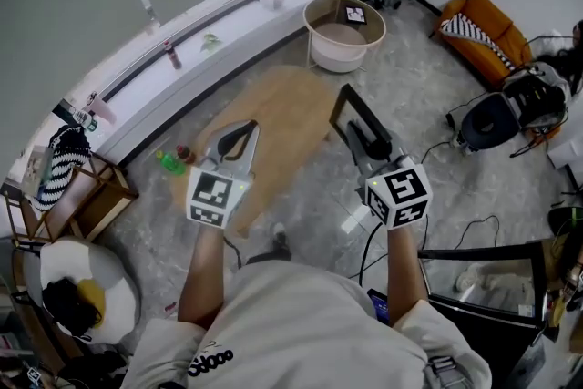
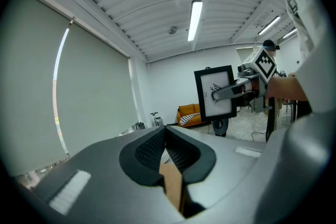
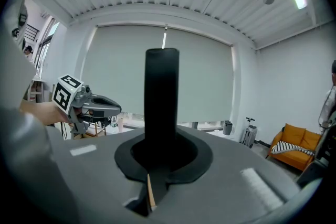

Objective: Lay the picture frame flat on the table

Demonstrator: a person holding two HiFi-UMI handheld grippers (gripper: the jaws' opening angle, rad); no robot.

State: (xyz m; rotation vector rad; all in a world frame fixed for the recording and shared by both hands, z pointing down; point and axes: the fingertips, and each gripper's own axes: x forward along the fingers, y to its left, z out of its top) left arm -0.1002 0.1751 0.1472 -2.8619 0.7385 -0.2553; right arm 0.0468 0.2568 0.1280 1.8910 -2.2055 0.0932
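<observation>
Picture frame (image 2: 215, 107) stands upright, clamped in your right gripper (image 1: 364, 139) by the right edge of the wooden table (image 1: 282, 105). Your left gripper (image 1: 239, 132) is pinched closed on nothing, over the table's near left.

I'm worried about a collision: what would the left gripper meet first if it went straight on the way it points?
Nothing near: the left gripper points out above the wooden table, toward the far white wall. The round basket may lie under that line; depth is unclear.
</observation>
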